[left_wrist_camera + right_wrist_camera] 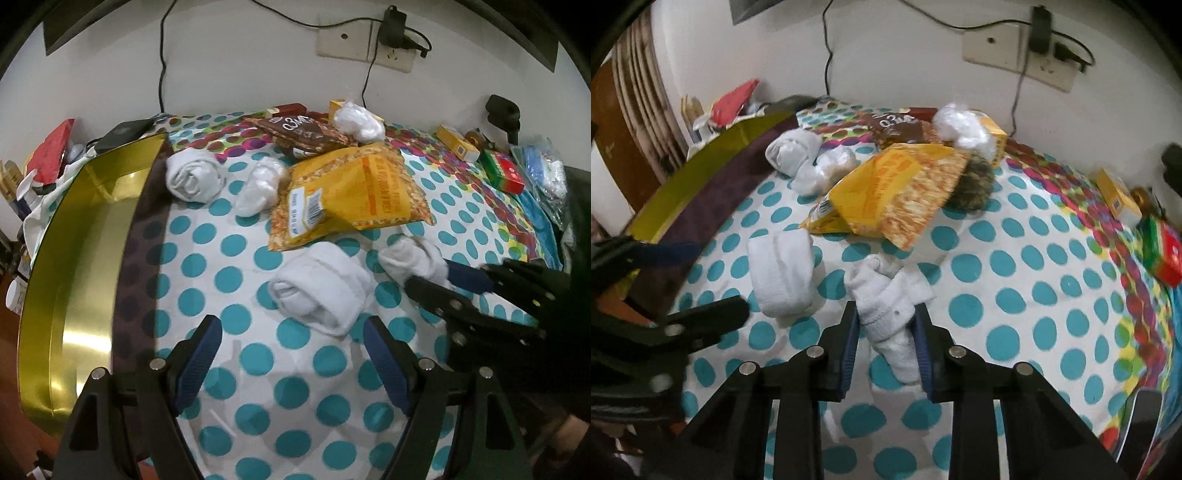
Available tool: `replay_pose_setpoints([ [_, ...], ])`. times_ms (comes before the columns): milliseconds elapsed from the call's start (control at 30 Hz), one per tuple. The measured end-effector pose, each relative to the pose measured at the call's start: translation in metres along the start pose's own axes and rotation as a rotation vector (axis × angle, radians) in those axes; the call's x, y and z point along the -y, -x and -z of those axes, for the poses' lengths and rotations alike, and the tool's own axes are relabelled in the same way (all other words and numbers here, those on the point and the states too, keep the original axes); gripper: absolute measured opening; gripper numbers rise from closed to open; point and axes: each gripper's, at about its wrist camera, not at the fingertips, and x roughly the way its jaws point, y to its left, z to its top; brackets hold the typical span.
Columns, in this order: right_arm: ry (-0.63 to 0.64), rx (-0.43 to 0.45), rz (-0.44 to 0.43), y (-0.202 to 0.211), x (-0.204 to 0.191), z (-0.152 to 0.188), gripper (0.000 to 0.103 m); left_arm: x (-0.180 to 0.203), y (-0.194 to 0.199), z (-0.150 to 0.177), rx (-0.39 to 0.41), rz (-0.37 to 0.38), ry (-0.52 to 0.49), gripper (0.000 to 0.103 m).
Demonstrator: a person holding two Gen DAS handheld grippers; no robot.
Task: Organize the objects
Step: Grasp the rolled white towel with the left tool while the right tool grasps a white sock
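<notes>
White rolled socks lie scattered on a spotted cloth (258, 387). My right gripper (886, 325) is shut on one white sock (886, 295), its blue pads squeezing the roll; the same sock (410, 258) shows in the left wrist view with the right gripper (450, 280) on it. My left gripper (291, 336) stands wide open just in front of another rolled sock (321, 291), with nothing between its pads. That sock (783, 269) lies left of the held one. Two more white socks (192, 173) (258, 184) rest near a gold tin (85, 258) at the left.
A yellow snack bag (354, 188) and a brown bag (306, 136) lie at the back, with small yellow boxes (458, 142), a red-green box (504, 173) and crumpled white plastic (358, 120). Cables hang down the wall from a socket (365, 44).
</notes>
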Motion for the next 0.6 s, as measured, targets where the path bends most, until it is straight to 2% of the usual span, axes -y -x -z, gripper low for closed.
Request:
replay_pose_setpoints([
  [167, -0.026, 0.015, -0.011, 0.016, 0.009, 0.010, 0.026, 0.012, -0.014, -0.006, 0.000, -0.013, -0.002, 0.081],
  [367, -0.027, 0.036, -0.011, 0.025, 0.013, 0.017, 0.026, 0.019, -0.037, -0.011, -0.012, -0.070, 0.002, 0.081],
  [600, -0.071, 0.030, -0.037, 0.020, 0.022, 0.024, 0.026, 0.014, -0.044, -0.007, 0.007, -0.043, 0.040, 0.081],
])
